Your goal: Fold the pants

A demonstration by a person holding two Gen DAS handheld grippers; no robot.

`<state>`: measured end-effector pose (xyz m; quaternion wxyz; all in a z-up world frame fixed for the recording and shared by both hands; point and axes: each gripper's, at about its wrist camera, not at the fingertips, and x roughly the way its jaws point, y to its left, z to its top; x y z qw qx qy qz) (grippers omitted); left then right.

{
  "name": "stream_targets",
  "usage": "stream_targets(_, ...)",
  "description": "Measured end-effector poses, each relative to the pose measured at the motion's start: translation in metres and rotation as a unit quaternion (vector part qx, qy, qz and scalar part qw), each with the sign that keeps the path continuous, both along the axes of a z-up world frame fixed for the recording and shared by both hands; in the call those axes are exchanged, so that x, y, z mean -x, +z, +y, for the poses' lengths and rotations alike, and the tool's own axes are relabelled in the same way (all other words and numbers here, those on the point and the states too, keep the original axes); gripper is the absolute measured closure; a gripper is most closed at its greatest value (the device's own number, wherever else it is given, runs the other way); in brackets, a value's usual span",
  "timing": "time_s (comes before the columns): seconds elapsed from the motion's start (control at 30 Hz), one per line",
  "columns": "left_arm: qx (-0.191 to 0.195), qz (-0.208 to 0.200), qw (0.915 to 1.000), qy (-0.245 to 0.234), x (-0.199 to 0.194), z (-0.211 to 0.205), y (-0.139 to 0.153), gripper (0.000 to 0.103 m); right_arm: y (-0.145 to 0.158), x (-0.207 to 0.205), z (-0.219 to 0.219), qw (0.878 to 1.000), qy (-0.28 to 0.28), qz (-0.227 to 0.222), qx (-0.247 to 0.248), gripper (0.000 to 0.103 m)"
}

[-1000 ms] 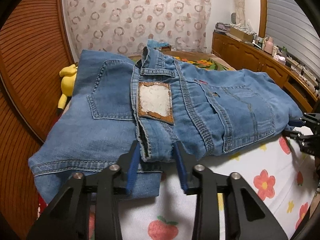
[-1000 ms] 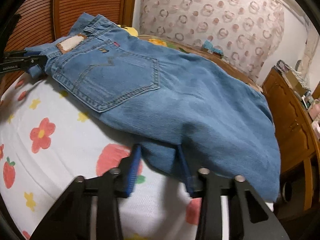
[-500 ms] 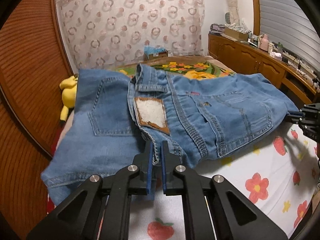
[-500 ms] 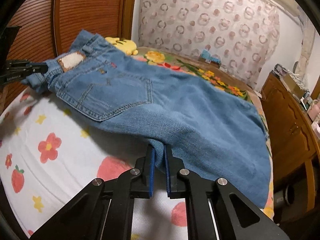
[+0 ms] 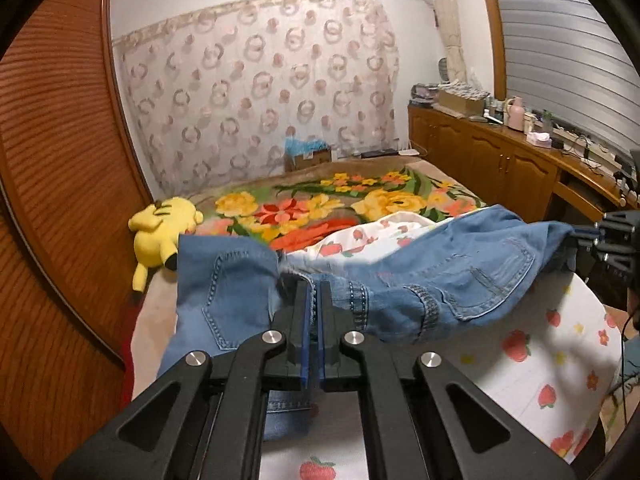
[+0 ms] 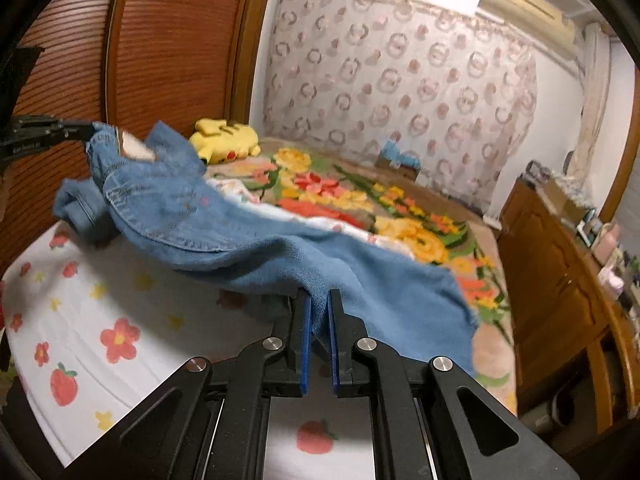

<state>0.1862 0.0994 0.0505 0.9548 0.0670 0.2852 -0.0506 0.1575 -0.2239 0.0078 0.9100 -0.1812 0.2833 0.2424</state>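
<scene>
Blue jeans (image 5: 440, 272) hang lifted between both grippers above a bed. My left gripper (image 5: 313, 300) is shut on the waistband edge. My right gripper (image 6: 318, 312) is shut on a fold of the leg fabric (image 6: 280, 264). In the left wrist view the right gripper (image 5: 612, 236) shows at the far right, holding the stretched denim. In the right wrist view the left gripper (image 6: 44, 136) shows at the far left at the waistband with its tan patch (image 6: 136, 148). The jeans' far side sags toward the bed.
A white sheet with strawberries and flowers (image 5: 520, 360) covers the near bed, a floral blanket (image 5: 340, 204) lies beyond. A yellow plush toy (image 5: 160, 232) lies by the wooden slatted wall (image 5: 52, 160). A wooden cabinet (image 5: 500, 160) with clutter runs along the right.
Both grippers closed on the jeans, then lifted them off the bed. The denim now hangs stretched between them, and the floral blanket behind has come into view.
</scene>
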Motion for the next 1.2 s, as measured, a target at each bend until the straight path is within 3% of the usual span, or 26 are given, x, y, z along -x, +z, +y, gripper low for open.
stream_targets(0.27, 0.023, -0.033, 0.9992, 0.001, 0.032, 0.015, 0.038, 0.1, 0.017, 0.043, -0.014, 1.0, 0.012, -0.019, -0.004, 0.096)
stream_targets(0.43, 0.029, -0.047, 0.9985, -0.002, 0.068, 0.019, 0.046, 0.1, 0.026, 0.068, -0.028, 0.999, 0.027, -0.017, -0.018, 0.096)
stream_targets(0.6, 0.043, -0.033, 0.9985, 0.0, 0.104, 0.026, 0.026, 0.1, 0.015, 0.093, -0.035, 0.998, 0.052, 0.007, -0.027, 0.096)
stream_targets(0.87, 0.068, 0.049, 0.9965, -0.011, 0.144, 0.017, -0.048, 0.1, -0.032, 0.104, -0.051, 0.995, 0.063, 0.068, -0.031, 0.096)
stream_targets(0.97, 0.065, 0.063, 0.9958, -0.015, 0.154, 0.008, -0.061, 0.1, -0.047, 0.101, -0.058, 0.993, 0.061, 0.091, -0.039, 0.096)
stream_targets(1.2, 0.056, 0.061, 0.9962, -0.027, 0.166, -0.005, -0.056, 0.1, -0.061, 0.097, -0.075, 0.991, 0.048, 0.113, -0.058, 0.096)
